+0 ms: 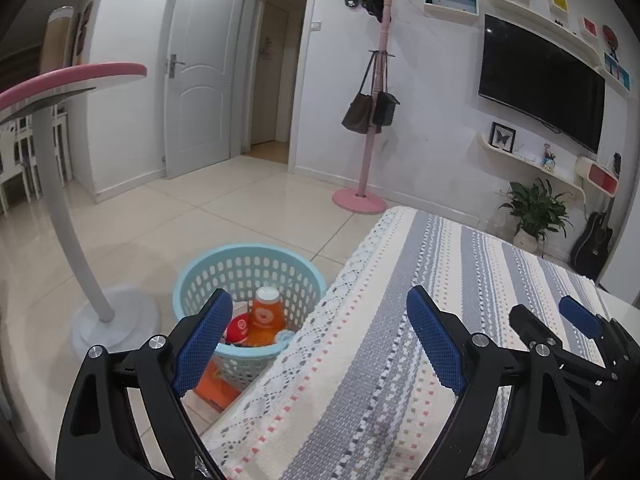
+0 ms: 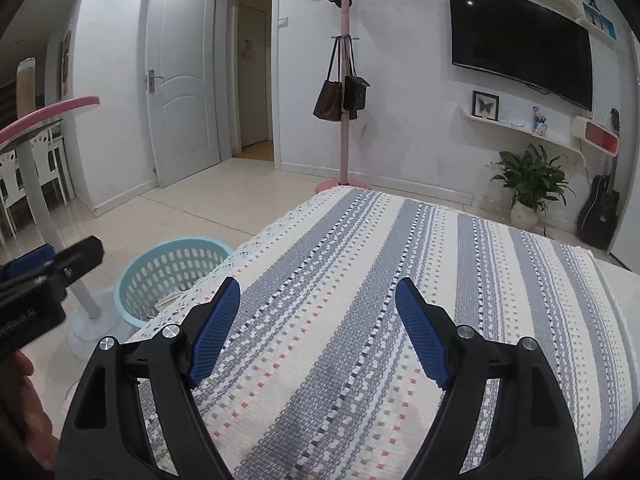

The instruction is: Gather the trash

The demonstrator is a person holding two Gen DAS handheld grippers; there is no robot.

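Striped cloth [image 2: 360, 320] covers the table; basket [image 1: 248, 276] on the floor [image 1: 240, 208].

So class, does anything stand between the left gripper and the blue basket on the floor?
Nothing visible does. The left gripper, open and empty, sits above the table edge; the basket lies below, open-topped, already holding trash.

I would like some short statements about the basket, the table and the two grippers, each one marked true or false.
1. The blue basket stands on the floor beside the table. True.
2. The basket is empty. False: an orange bottle and a red item lie inside it.
3. The left gripper is shut on a piece of trash. False: its jaws stand wide apart with nothing between them.
4. The right gripper is open above the striped tablecloth. True.
5. Trash lies on the tablecloth ahead of the right gripper. False: no trash shows on the visible cloth.
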